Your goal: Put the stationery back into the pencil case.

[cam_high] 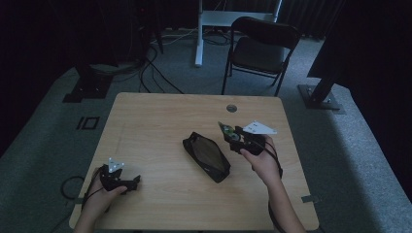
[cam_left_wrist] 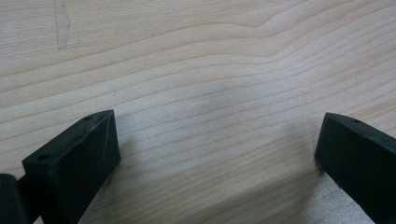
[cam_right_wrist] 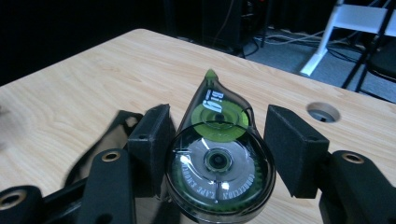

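The correction tape dispenser (cam_right_wrist: 215, 161) bears white print: "Big" on its clear nose above the green wheel, and, upside down around the lower rim, what looks like "CORRECTION TAPE"; smaller lettering beside it is unreadable.

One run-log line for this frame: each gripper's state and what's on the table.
right gripper: shut on clear-and-green correction tape dispenser, above table | left gripper: open, empty, low over wooden table | black zip pouch: mid-table
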Motion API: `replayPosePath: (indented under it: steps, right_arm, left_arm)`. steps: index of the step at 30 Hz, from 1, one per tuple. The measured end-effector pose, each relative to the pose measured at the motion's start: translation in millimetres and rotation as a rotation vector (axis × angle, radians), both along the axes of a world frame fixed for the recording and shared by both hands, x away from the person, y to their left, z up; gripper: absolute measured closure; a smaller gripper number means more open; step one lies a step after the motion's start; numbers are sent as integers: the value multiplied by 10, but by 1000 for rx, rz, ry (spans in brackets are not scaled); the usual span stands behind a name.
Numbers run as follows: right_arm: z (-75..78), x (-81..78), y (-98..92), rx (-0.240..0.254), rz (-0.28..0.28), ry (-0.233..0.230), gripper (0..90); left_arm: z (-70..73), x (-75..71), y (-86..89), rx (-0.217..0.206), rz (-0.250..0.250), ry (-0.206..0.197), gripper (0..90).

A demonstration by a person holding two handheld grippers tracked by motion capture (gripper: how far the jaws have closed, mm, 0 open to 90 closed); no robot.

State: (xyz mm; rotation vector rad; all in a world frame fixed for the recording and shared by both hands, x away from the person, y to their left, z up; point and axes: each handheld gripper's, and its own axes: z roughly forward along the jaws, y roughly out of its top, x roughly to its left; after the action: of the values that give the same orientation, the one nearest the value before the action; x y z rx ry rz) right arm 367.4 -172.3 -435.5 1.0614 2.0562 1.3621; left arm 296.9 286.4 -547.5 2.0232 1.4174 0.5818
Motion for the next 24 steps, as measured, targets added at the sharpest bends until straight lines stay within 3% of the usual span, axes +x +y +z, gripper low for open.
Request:
replayPosePath:
  steps: [10, 24]
  right_arm:
    - [20, -140, 295, -13, 51, 8, 417]
    - [-128, -144, 566, -43, 94, 61, 417]
  left_arm:
    - [0, 0, 0, 0, 0, 0, 2]
    - [0, 0, 0, 0, 0, 0, 2]
